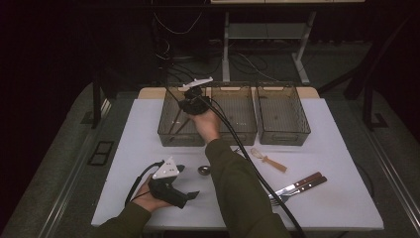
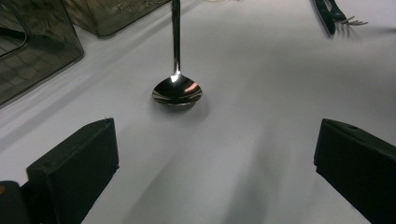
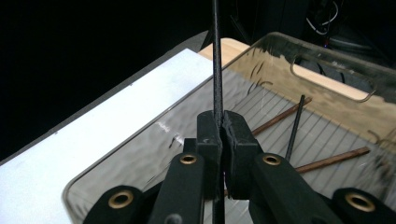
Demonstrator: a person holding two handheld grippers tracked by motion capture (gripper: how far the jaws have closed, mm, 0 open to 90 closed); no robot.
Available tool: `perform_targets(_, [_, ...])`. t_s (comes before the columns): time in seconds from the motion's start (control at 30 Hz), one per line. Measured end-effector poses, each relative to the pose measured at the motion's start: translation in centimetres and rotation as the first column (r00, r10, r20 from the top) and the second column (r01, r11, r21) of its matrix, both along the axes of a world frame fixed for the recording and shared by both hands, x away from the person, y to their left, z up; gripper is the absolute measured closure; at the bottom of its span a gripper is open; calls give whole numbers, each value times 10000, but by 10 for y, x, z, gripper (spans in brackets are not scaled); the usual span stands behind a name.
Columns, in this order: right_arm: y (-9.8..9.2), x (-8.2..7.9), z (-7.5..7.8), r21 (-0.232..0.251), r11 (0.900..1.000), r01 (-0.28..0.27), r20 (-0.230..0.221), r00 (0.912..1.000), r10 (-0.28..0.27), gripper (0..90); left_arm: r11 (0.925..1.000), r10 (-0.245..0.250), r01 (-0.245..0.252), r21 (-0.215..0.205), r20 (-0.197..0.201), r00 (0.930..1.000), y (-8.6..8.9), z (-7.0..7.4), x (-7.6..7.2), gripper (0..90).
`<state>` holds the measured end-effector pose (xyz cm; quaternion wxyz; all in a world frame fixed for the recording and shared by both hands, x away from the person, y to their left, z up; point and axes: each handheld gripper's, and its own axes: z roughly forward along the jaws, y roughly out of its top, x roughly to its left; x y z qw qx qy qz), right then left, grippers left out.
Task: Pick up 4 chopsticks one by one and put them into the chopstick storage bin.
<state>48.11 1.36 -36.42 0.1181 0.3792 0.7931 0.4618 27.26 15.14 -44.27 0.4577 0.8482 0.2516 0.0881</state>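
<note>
A: Starting left of the spoon (image 1: 204, 170), what is the left claw (image 1: 190, 194) doing?

B: It is resting low on the desk (image 1: 129, 148) just left of the spoon, its jaws standing wide apart with nothing between them. In the left gripper view the spoon (image 2: 177, 91) is lying straight ahead of those jaws, bowl toward them and handle pointing away.

A: And beyond the spoon?

B: Three clear bins are sitting in a row at the far side of the desk. The right claw (image 1: 188, 101) is hovering over the left bin (image 1: 171, 134), beyond the spoon. In the right gripper view its jaws are pinching a thin black stick (image 3: 217, 60), which is standing upright out of the right claw (image 3: 222, 128) above the left bin (image 3: 154, 154).

A: Anything inside that bin?

B: Two brown sticks (image 3: 327, 160) and another black stick (image 3: 294, 128) are lying on its floor.

A: Right of the spoon?

B: A small wooden-handled whisk (image 1: 267, 159) is lying near it, and forks (image 1: 297, 187) with dark handles are lying farther right.
</note>
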Motion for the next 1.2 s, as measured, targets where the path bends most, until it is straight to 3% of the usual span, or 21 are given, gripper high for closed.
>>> perform_targets(0.23, [5, 8, -14, -162, 9997, 184, -121, 9998, -186, 860, 10000, 0, 0, -41, -34, 10000, 0, 0, 0, 0])
perform_targets(0.63, [9, 16, -18, -311, 9985, 454, -184, 9988, -460, 850, 9999, -71, 71, -73, 17, 10000, -3, 1, -1, 0])
perform_targets(0.77, [9, 15, -18, -380, 9975, 596, -198, 9980, -604, 715, 9999, -76, 77, -83, 32, 10000, -2, 1, -1, 0])
perform_targets(0.87, [7, 14, -15, -433, 9978, 497, -194, 9985, -506, 666, 9999, -77, 77, -82, 26, 10000, -1, 1, -1, 0])
perform_targets(1.0, [4, 9, -7, -462, 9989, 11, -294, 9996, -24, 581, 9999, -66, 66, -79, 25, 10000, -1, 1, -1, 0])
perform_targets(1.2, [-11, -4, 10, -449, 9975, -537, -87, 9985, 534, 467, 9999, 0, 0, -165, 22, 10000, 0, 1, -1, 0])
